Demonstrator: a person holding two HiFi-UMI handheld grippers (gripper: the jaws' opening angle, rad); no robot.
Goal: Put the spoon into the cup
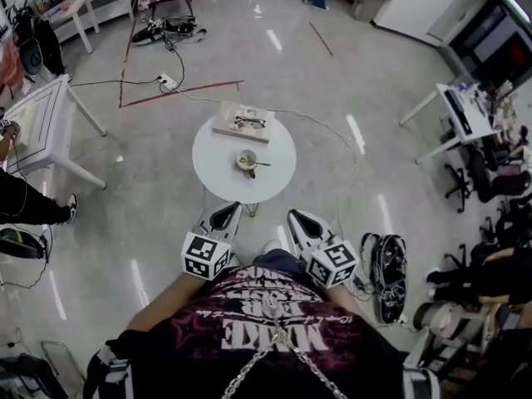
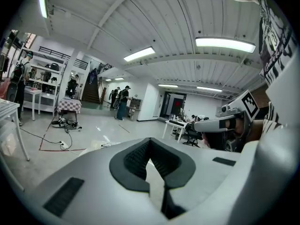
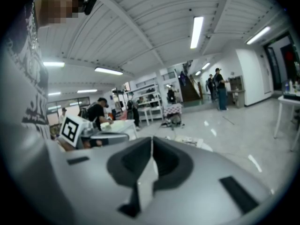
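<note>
A small cup (image 1: pixel 246 161) stands near the middle of the round white table (image 1: pixel 218 173). A spoon (image 1: pixel 261 164) seems to rest in it, its handle sticking out to the right. My two grippers hover side by side short of the table's near edge, close to my body. Both the left gripper (image 1: pixel 228 211) and the right gripper (image 1: pixel 301 217) are shut with nothing in them. In the left gripper view the left gripper (image 2: pixel 149 140) has its tips together, and so does the right gripper (image 3: pixel 151 139) in the right gripper view. The jaws hide the cup in both gripper views.
A flat book with a pair of glasses (image 1: pixel 243 121) lies at the table's far edge. A cable and power strip (image 1: pixel 166 81) lie on the floor beyond it. A white table (image 1: pixel 41 123) and a person's leg (image 1: pixel 37 208) are on the left, with bags (image 1: pixel 387 274) and chairs on the right.
</note>
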